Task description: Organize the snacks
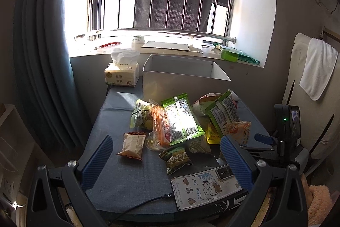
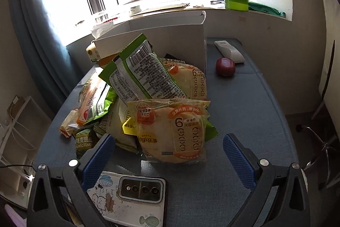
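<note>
Tabletop (image 1: 131,180): blue-grey cloth surface below a barred window.

Left claw (image 1: 167,154): blue ribbed fingers spread wide, holding nothing, poised over the near edge of the tabletop, facing the snack pile.

Right claw (image 2: 169,152): fingers likewise wide apart, empty, low over the tabletop; the Lay's packet lies between and just ahead of its tips, not gripped.

Snack pile (image 1: 182,122): loose heap at the middle of the tabletop, directly in front of the box.
- Green packet (image 1: 181,118), barcode side up, lying on top in a patch of sunlight.
- Orange-striped packet (image 1: 162,122), tucked against its left side.
- Dark green pea packet (image 1: 176,157), "Peas Garlic Flavor", at the near edge of the heap.
- Small brown packet (image 1: 131,145), lying apart to the left of the heap.
- Lay's packet (image 2: 174,131), yellow-orange, propped at the front of the heap in the right wrist view.

White box (image 1: 180,78): open-topped, behind the pile; no contents visible from this angle.

Tissue pack (image 1: 122,76): left of the box, at the far corner.

Phone (image 1: 204,188): cartoon case, face down at the near edge, cable attached.

Red round case (image 2: 225,67) and white remote (image 2: 229,51): right of the box, just beside each other.
</note>
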Motion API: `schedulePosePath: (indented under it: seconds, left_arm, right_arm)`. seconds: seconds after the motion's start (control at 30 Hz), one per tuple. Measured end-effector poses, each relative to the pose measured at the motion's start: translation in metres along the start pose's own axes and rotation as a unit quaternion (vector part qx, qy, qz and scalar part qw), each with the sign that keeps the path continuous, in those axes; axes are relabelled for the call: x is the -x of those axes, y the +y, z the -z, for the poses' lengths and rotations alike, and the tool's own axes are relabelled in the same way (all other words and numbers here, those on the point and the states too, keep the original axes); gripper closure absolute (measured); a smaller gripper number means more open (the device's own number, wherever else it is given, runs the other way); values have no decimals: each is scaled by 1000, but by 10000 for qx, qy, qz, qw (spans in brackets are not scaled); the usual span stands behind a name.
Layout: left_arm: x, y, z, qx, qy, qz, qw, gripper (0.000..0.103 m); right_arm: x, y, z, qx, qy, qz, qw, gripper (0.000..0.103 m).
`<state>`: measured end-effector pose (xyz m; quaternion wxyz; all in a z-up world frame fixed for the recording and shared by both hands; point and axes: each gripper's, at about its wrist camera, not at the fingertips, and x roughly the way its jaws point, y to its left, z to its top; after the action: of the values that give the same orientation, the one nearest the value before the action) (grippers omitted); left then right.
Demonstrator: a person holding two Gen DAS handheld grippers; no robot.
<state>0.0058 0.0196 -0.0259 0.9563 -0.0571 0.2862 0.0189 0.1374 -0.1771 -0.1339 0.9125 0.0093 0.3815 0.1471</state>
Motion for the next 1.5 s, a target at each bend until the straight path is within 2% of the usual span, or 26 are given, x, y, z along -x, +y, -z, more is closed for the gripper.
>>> schedulePosePath:
  seconds: [0.13, 0.17, 0.2, 0.23, 0.5, 0.73, 0.93, 1.03, 1.1, 1.13, 1.17, 1.2, 1.23, 1.3, 1.33, 1.43, 1.5]
  left_arm:
    - [-7, 5, 5, 49, 89, -41, 9999, 0]
    - [-9, 6, 6, 55, 118, -42, 9999, 0]
    - [-10, 7, 7, 54, 144, -48, 9999, 0]
    - [-12, 7, 8, 52, 162, -62, 9998, 0]
    - [-33, 26, 16, 104, 377, 29, 9992, 0]
    - [-101, 67, 20, 74, 1134, -49, 9935, 0]
    - [-175, 88, 28, -169, 1918, -310, 9808, 0]
    - [-195, 88, 29, -310, 2056, -367, 9775, 1]
    - [-202, 86, 30, -351, 2083, -285, 9770, 5]
    - [-205, 85, 30, -380, 2097, -245, 9767, 13]
    - [-209, 86, 31, -390, 2152, -275, 9754, 29]
    - [-208, 86, 30, -386, 2102, -283, 9765, 33]
    - [-207, 88, 28, -406, 2055, -324, 9773, 57]
    - [-205, 90, 27, -370, 2112, -215, 9765, 58]
    - [-201, 91, 26, -335, 2045, -126, 9782, 58]
    - [-187, 93, 20, -315, 1845, -179, 9822, 59]
    - [-173, 95, 10, -204, 1579, -49, 9872, 59]
  right_arm:
    - [-10, 3, 3, 61, -31, 123, 9999, 1]
    - [-13, 4, 3, 88, 13, 130, 9999, 7]
    - [-17, 4, 4, 88, 90, 180, 9998, 22]
    - [-21, 3, 4, 54, 202, 214, 9996, 26]
    - [5, -11, 6, -100, -109, -153, 9998, 26]
    - [40, -21, 3, -265, -323, -509, 9978, 26]
    - [62, -17, 0, -218, -538, -646, 9962, 26]
    - [66, -15, -3, -132, -602, -629, 9961, 26]
    - [67, -16, -4, -143, -609, -663, 9958, 26]
    - [67, -16, -4, -142, -609, -664, 9958, 26]
    - [67, -16, -5, -132, -606, -668, 9958, 26]
    - [66, -17, -5, -134, -603, -661, 9959, 26]
    - [66, -17, -5, -146, -602, -659, 9959, 26]
    - [64, -19, -6, -185, -570, -689, 9958, 26]
    - [64, -21, -5, -210, -553, -716, 9957, 26]
    - [63, -23, -7, -218, -554, -736, 9955, 26]
    - [62, -25, -11, -232, -559, -766, 9952, 26]
